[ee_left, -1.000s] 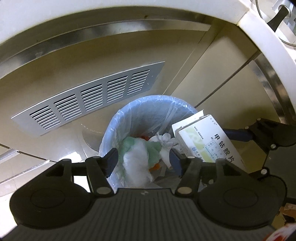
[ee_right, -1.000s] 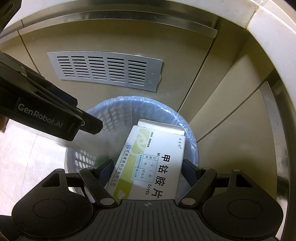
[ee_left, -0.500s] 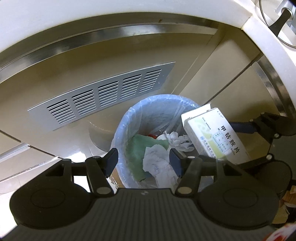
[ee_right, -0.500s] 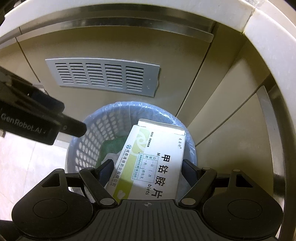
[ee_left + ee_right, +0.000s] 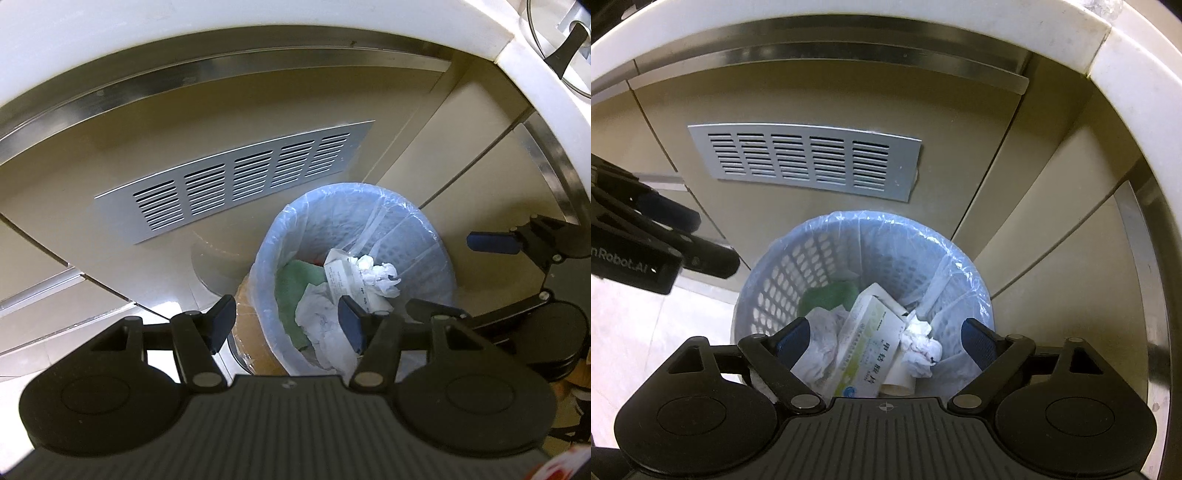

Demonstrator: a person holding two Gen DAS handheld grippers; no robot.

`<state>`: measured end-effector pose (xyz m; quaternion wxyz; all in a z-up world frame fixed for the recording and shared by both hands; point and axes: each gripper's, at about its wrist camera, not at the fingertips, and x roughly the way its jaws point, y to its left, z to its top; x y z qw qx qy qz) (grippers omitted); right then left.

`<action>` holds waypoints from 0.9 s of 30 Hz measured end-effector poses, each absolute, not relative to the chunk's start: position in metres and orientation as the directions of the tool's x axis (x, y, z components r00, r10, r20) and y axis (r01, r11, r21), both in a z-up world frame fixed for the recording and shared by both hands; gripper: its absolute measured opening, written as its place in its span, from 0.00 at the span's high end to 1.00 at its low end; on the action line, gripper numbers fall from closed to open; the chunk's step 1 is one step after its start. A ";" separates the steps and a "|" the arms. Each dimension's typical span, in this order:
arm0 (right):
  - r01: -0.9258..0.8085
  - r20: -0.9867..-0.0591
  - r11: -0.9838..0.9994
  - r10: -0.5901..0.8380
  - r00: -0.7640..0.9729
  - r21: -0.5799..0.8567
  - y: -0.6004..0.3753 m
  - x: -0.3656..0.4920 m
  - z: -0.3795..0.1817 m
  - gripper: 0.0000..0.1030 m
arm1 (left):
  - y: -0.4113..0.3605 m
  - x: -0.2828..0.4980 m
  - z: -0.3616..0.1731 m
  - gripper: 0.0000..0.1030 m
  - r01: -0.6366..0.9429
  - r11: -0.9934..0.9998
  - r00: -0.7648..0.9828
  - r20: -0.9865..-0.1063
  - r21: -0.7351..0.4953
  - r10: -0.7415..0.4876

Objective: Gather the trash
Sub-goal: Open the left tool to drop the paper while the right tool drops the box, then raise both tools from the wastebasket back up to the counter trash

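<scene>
- Right gripper [image 5: 886, 338]: positioned above the waste basket [image 5: 783, 273], pointing steeply down into it. Jaws are opening; the pads press on nothing. The medicine box lies below, seen through the gap, clear of both fingers.
- Medicine box [image 5: 870, 343]: white and green carton with printed characters, lying tilted inside the basket on top of the other waste, one end toward the basket's far wall.
- Left gripper [image 5: 286, 325]: held over the near rim of the same basket, jaws part open with nothing gripped between them. In the right wrist view it shows at the left edge, beside the basket.
- Waste basket: perforated plastic, lined with a pale blue bag [image 5: 354, 206] folded over the rim. It stands on the floor against a beige cabinet front [image 5: 831, 103].
- Contents: crumpled white tissue [image 5: 380, 277], a printed paper slip [image 5: 338, 275], a green cloth or wrapper [image 5: 295, 291], further crumpled white paper [image 5: 325, 332]. A cardboard tube end [image 5: 897, 384] rests just beside the box.
- Surroundings: a grey louvred vent panel [image 5: 805, 162] is fixed to the cabinet front above the basket; a white countertop edge [image 5: 849, 14] runs overhead.
</scene>
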<state>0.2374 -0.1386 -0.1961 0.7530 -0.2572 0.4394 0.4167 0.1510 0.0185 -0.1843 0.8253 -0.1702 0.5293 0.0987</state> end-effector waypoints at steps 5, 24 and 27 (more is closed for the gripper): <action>-0.853 -0.876 0.522 0.401 0.270 -0.024 -0.139 0.234 -0.194 0.14 | 0.018 0.149 -0.179 0.44 -0.334 0.926 0.434 -0.901 -0.176 -0.015; -0.839 -0.793 0.545 0.508 0.338 -0.008 -0.151 0.214 -0.115 0.14 | 0.011 0.135 -0.105 0.44 -0.273 0.946 0.576 -0.817 -0.177 0.013; -0.831 -0.766 0.556 0.542 0.346 0.018 -0.158 0.214 -0.097 0.14 | 0.008 0.131 -0.086 0.44 -0.248 0.952 0.620 -0.785 -0.180 0.013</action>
